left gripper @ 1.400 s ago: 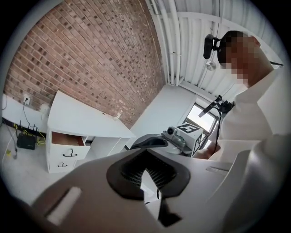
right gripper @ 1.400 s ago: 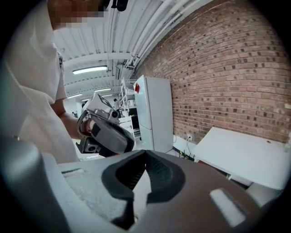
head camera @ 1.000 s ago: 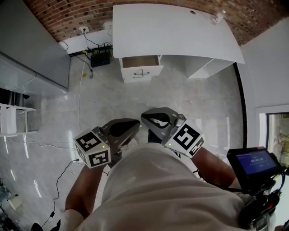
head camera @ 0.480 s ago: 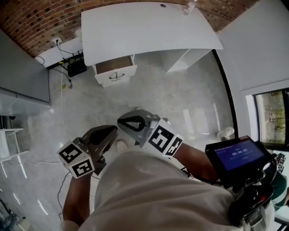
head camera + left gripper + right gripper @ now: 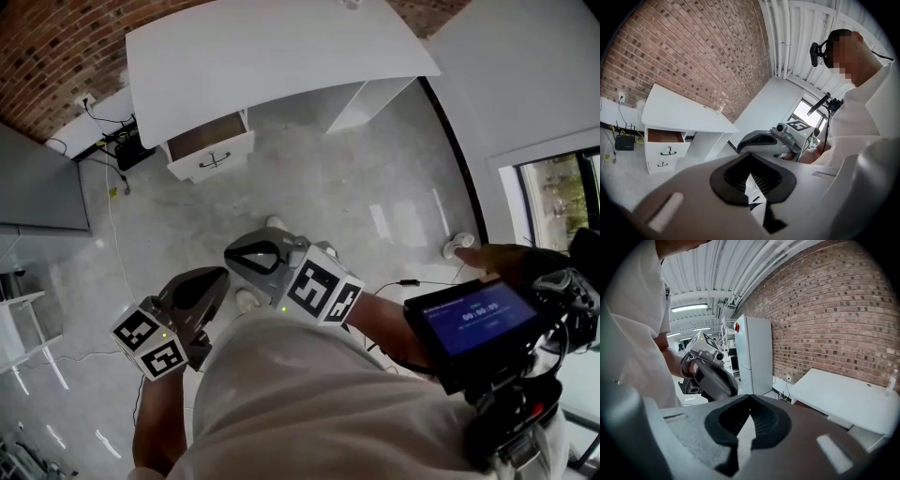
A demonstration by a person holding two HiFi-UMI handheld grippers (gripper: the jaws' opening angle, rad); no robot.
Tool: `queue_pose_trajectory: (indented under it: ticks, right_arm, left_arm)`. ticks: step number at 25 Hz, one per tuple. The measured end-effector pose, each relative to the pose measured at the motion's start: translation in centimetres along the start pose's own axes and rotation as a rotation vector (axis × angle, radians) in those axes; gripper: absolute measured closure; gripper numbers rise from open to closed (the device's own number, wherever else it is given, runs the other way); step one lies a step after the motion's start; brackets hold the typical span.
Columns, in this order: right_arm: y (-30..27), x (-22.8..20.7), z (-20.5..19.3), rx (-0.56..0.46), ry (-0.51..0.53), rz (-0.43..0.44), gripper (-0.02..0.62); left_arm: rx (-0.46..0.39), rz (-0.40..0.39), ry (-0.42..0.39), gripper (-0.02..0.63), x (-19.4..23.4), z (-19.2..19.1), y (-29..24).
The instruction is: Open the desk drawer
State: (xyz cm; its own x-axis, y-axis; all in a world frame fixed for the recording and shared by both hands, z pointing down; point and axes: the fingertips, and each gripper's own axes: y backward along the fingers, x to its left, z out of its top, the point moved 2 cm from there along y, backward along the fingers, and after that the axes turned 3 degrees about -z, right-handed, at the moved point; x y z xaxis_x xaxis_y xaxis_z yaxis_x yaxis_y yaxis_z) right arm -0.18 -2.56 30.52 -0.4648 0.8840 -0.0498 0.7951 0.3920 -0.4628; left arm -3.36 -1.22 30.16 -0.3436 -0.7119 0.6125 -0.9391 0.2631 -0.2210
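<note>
Left gripper (image 5: 208, 284) and right gripper (image 5: 246, 259): jaws closed, empty. White desk (image 5: 272, 52) well apart; top drawer (image 5: 208, 148) pulled open.

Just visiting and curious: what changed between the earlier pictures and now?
The head view swung, so the desk slid leftward in frame, and a hand appeared by the screen. Unchanged: top drawer open; left tongs and right tongs shut, empty.

The pale floor (image 5: 319, 192) below me carries the white desk (image 5: 272, 47), a black box (image 5: 127, 150) by the wall, and trailing cables (image 5: 111, 202).
</note>
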Motion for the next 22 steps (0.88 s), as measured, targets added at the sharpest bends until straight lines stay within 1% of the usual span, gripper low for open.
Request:
queue_pose_trajectory:
  ticks: [5,14,17,22]
  right_arm:
    - [1.1,-1.9,-0.7,0.021,-0.018,-0.02,0.592]
    - [1.7,-2.8,-1.9,0.03,-0.041,-0.055,0.594]
    - [2.5,-2.4,-3.1,0.036,-0.048,-0.067,0.594]
    - [4.9,-1.2,-6.0,0.046,-0.042,-0.081,0.594]
  left_arm:
    - [0.021,-0.002,0.012,0.604,0.2,0.4,-2.1]
    - [0.044,-0.031,0.027,0.604,0.2,0.2,-3.5]
    - [0.055,-0.038,0.016,0.604,-0.7,-0.8,-4.2]
    - [0.054,-0.049,0.006,0.604,-3.2,-3.2,-5.9]
